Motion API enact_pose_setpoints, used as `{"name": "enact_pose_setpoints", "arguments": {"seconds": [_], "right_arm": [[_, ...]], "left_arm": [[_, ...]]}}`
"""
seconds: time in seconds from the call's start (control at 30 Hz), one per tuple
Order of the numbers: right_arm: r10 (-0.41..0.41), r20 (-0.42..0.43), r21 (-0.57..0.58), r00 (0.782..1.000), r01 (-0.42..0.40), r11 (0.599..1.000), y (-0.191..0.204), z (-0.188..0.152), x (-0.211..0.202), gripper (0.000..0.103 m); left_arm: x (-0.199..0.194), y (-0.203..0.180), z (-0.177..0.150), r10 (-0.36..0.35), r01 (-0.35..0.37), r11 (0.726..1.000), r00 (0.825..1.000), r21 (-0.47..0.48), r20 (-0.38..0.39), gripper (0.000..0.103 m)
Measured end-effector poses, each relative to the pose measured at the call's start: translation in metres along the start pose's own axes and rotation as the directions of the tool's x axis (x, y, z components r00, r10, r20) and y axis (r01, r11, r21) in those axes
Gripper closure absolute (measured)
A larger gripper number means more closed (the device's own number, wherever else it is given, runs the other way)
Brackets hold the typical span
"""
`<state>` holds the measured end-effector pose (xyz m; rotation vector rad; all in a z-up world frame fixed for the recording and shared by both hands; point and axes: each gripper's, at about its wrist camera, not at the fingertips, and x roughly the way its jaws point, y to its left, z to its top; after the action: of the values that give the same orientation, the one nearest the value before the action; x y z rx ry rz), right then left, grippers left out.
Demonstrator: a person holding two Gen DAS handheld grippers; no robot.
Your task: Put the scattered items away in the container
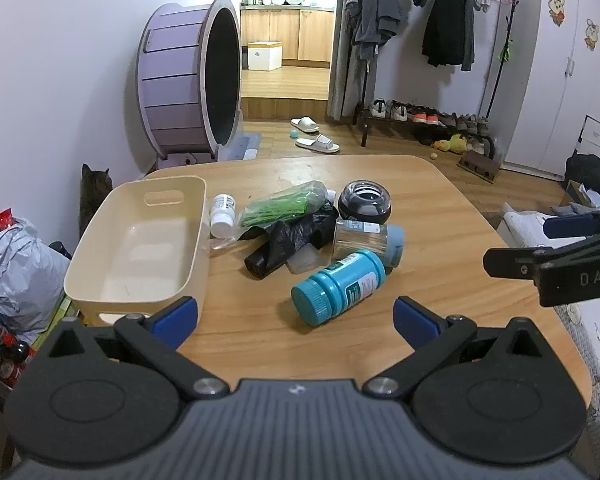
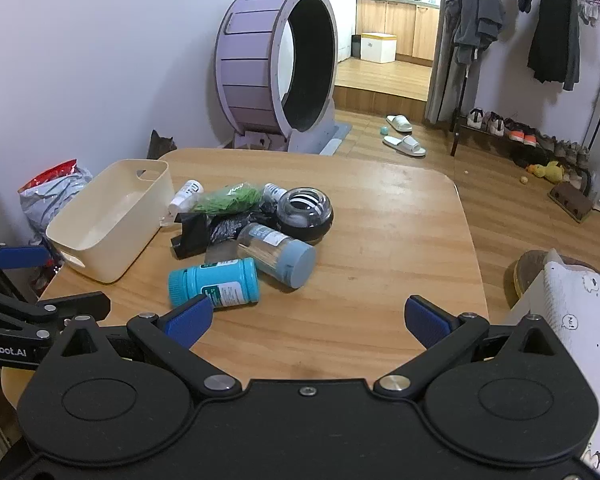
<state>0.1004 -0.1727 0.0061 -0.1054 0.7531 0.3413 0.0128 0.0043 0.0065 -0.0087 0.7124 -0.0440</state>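
A cream plastic bin stands empty at the table's left. Beside it lies a pile: a teal bottle on its side, a clear jar with a blue-grey lid, a black gyro ball, a black plastic bag roll, a green bundle in clear wrap and a small white bottle. My left gripper is open and empty, just short of the teal bottle. My right gripper is open and empty near the table's front edge.
The wooden table has rounded corners. A purple cat wheel stands behind it and a cat sits by the wall. Bags and cans lie on the floor at the left. The right gripper shows at the right of the left wrist view.
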Motion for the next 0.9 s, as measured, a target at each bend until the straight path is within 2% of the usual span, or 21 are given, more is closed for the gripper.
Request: {"name": "enact_pose_setpoints", "arguments": {"seconds": [0.17,0.33,0.53,0.73,0.9], "right_arm": [[-0.014,0.018,-0.002,1.0,0.014,1.0,0.0,0.006,0.004,0.0],[-0.007,-0.003,-0.024,1.0,0.007,1.0,0.003,0.004,0.011,0.0],[0.003,0.026,-0.047,1.0,-0.001,0.999,0.005,0.007,0.019,0.0],[0.034,0.033,-0.101,0.999,-0.031,0.994,0.0,0.011,0.031,0.0],[0.097,0.03,-0.099,0.995,-0.093,0.991,-0.008,0.013,0.047,0.0]], "left_arm": [[0.006,0.003,0.0,-0.002,0.002,1.0,1.0,0.007,0.009,0.0],[0.009,0.012,-0.002,-0.022,0.022,0.999,1.0,-0.037,0.0,0.0],[0.008,0.016,-0.001,-0.006,0.007,0.999,1.0,-0.042,0.024,0.0],[0.014,0.016,0.003,-0.013,0.014,1.0,1.0,-0.024,0.028,0.0],[0.027,0.02,0.001,-0.022,0.022,0.999,1.0,-0.029,0.006,0.0]]}}
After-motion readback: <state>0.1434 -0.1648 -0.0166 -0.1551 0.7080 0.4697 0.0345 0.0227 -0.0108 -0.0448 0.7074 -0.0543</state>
